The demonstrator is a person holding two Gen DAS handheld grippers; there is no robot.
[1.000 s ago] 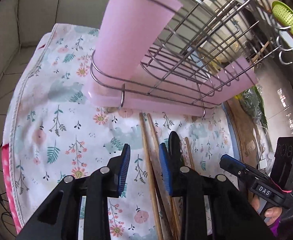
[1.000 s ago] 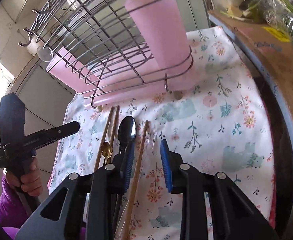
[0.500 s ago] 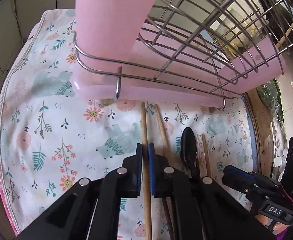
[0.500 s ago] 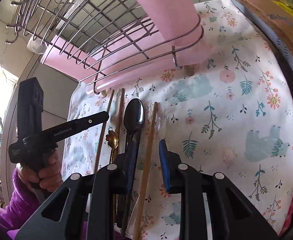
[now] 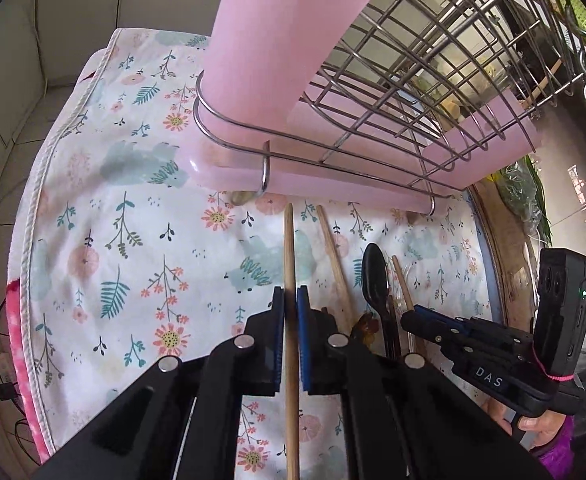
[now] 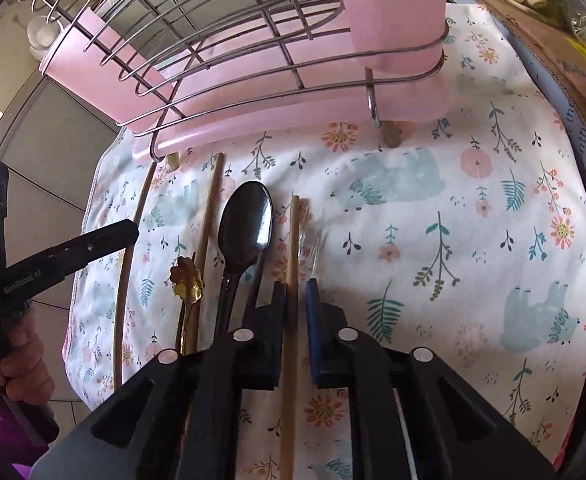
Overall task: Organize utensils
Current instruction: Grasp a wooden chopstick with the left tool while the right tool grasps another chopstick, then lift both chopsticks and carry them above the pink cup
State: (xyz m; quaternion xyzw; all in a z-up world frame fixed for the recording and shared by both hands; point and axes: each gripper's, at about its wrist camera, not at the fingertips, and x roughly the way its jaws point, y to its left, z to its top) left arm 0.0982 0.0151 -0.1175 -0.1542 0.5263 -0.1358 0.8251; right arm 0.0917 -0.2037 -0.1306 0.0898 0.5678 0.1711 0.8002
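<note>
A: What's the setting?

B: A tiled wall corner, and in front of it a floral cloth spread over the counter. A wire rack with pink plastic cups and a pink drip tray stands at the far edge of the cloth.

A: Where are the utensils?

B: Laid side by side on the cloth just in front of the rack, pointing toward it. From the right camera, left to right: a thin chopstick, a second chopstick, a small gold spoon with a flower-shaped bowl, a black spoon, then a third chopstick. Something clear lies right beside that last one; I can't tell what it is.

A: What is the left gripper doing?

B: Its blue pads sit close on either side of the leftmost chopstick, which runs straight between them. They look clamped on it.

A: And the right gripper?

B: Low over the cloth, straddling the third chopstick. The left pad touches the stick, but a narrow gap shows on the other side, so the jaws are slightly apart, not gripping.

A: Do the two tools touch?

B: No, they're near each other with the spoons between them.
</note>
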